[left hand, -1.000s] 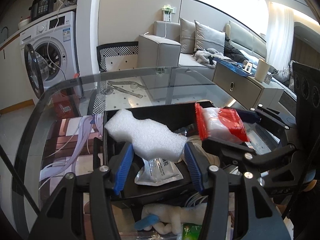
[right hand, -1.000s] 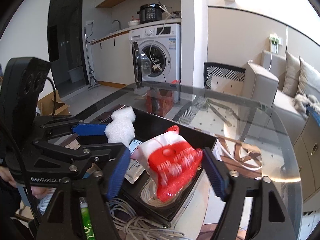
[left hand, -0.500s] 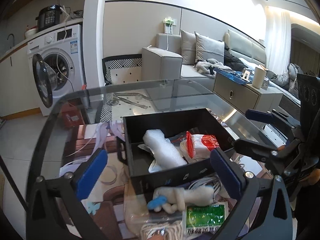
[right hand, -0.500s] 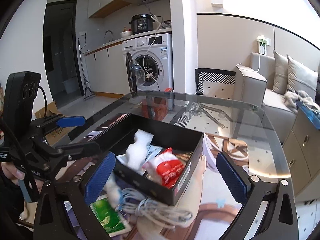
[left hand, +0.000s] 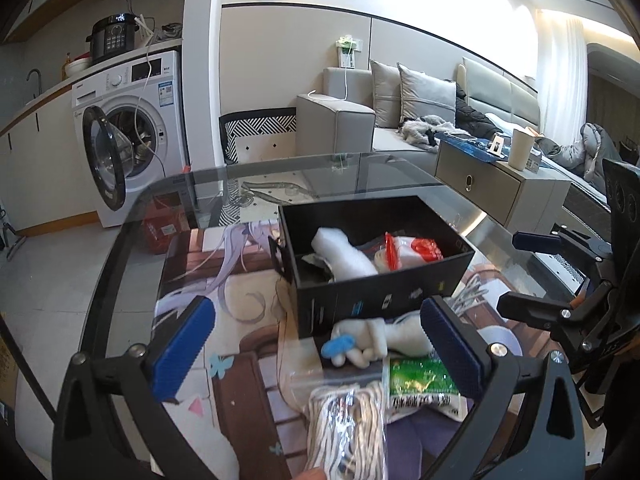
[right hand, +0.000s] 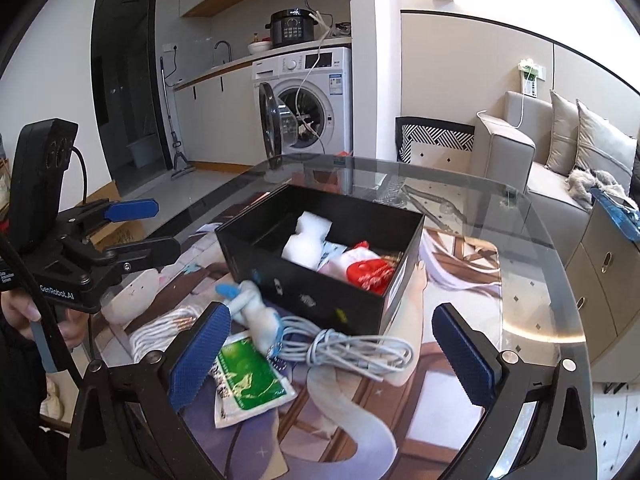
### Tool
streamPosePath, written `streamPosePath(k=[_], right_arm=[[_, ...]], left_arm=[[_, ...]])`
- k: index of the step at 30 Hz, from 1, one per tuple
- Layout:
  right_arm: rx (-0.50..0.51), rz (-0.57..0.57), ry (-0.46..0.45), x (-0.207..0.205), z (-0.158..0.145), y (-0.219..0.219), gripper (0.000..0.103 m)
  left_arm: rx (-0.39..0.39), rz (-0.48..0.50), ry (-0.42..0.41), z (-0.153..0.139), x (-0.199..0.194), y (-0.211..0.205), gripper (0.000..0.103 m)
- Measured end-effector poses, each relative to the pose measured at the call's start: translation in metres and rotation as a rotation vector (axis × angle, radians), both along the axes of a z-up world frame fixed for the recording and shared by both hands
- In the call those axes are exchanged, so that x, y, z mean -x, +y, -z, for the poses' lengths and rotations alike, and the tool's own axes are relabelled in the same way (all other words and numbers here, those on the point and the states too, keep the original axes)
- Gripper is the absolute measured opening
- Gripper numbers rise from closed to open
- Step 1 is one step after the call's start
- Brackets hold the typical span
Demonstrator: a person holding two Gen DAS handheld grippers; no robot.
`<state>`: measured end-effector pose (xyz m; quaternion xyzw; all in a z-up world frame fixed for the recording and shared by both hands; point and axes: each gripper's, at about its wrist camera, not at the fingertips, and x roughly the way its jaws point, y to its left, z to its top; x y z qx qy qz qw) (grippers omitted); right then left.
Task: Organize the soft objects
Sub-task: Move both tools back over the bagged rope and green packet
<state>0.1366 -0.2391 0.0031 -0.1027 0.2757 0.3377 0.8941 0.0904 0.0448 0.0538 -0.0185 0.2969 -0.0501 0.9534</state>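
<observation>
Both grippers have let go and pulled back from the black box (left hand: pixel 384 292) since a second ago, when the left gripper (left hand: pixel 316 344) pinched the white foam piece (left hand: pixel 344 256) and the right gripper (right hand: pixel 332 352) pinched the red-and-white pouch (right hand: pixel 360 268) over it; their jaws have just been opening, and now stand spread wide with nothing between the blue pads. Largest in view is the round glass table (left hand: pixel 132 224), with a printed illustrated mat (left hand: pixel 224 304) lying on it. On the mat stands the open black box, and inside it lie the foam piece, towards the left in the left wrist view, and the red-and-white pouch just beside it on the right, with other packets partly hidden under them. Outside the box, against its near wall, rests a small white plush toy (left hand: pixel 376 338) with a blue part. Just beside the toy lies a grey coiled cable (right hand: pixel 348 350), and nearer the cameras a green sachet (right hand: pixel 244 376) lies flat on the mat. A clear bag holding a bundle of pale cord (left hand: pixel 348 428) lies at the near edge in the left wrist view, below the toy. In the right wrist view a hand (right hand: pixel 20 312) grips the handle of the left gripper at the far left.
</observation>
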Motion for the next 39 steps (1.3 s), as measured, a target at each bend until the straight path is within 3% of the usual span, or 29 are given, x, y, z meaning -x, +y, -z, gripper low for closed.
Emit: streamPosePath(k=[17,29,39], right_arm=[[0.073,-0.074,0.08,0.009,0.03,0.021,0.102],[0.11,-0.175,0.197,0.01,0.059,0.042,0.102],[0.17,-0.211,0.201,0.01,0.08,0.064,0.099]], left_arm=[[-0.015,-0.007,0.07,0.029,0.024,0.006,0.103],[-0.013,0.041,0.133,0.042,0.018,0.005,0.103],[-0.038,0.061,0.156,0.049,0.016,0.004,0.103]])
